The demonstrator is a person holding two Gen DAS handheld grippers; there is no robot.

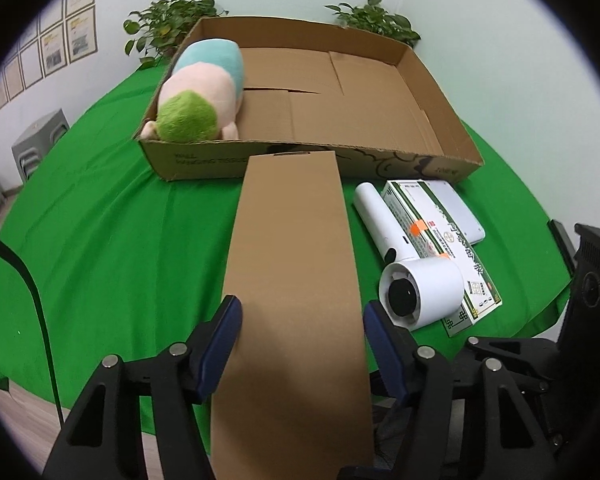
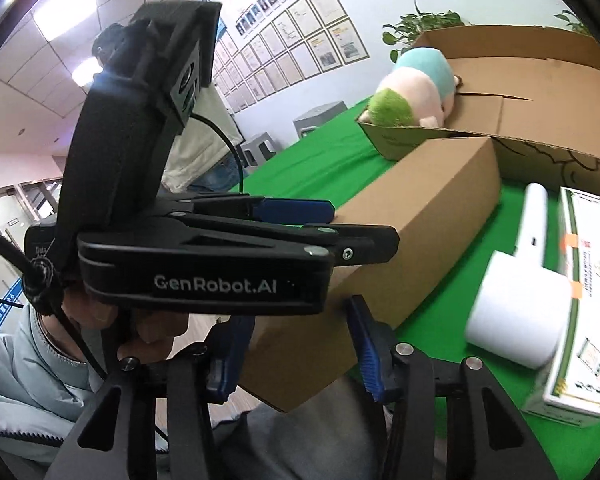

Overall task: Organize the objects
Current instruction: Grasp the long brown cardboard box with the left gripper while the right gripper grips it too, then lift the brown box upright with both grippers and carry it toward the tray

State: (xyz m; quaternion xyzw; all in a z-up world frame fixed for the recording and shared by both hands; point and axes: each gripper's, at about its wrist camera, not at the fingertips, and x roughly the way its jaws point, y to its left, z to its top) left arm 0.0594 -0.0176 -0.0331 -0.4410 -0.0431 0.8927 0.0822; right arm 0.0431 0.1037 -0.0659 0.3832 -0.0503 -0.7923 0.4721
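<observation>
1. The left tongs (image 1: 302, 320) straddle the near end of a long brown carton (image 1: 292, 280), one blue pad at each long side; the pads sit at the cardboard's edges, and the left wrist view shows them pressed against it.
2. The right tongs (image 2: 296, 344) close round the same carton (image 2: 400, 240) at its near corner, blue pads touching the cardboard on either side; from that view the left tongs (image 2: 300, 216) show from the side above it, lying along the carton's top.
3. A hand (image 2: 140, 320) grips the left tool's handle, and a pale blue sleeve (image 2: 28, 360) shows beneath it.
4. The carton lies lengthwise on the green desk (image 1: 100, 220), its near end overhanging the desk's front edge and its far end touching the front wall of a wide open cardboard tray (image 1: 440, 160).
5. Just right of the carton, a white handheld fan (image 1: 412, 276) lies on the cloth, leaning against a green-and-white box (image 1: 440, 224) that rests partly on a flat white device (image 1: 460, 208).
6. Inside the tray, against its left wall, lies a plush toy (image 1: 200, 88) in green, pink and light blue.
7. Beyond the tray stand two potted plants (image 1: 168, 20), with framed sheets (image 1: 60, 40) on the wall to the left.
</observation>
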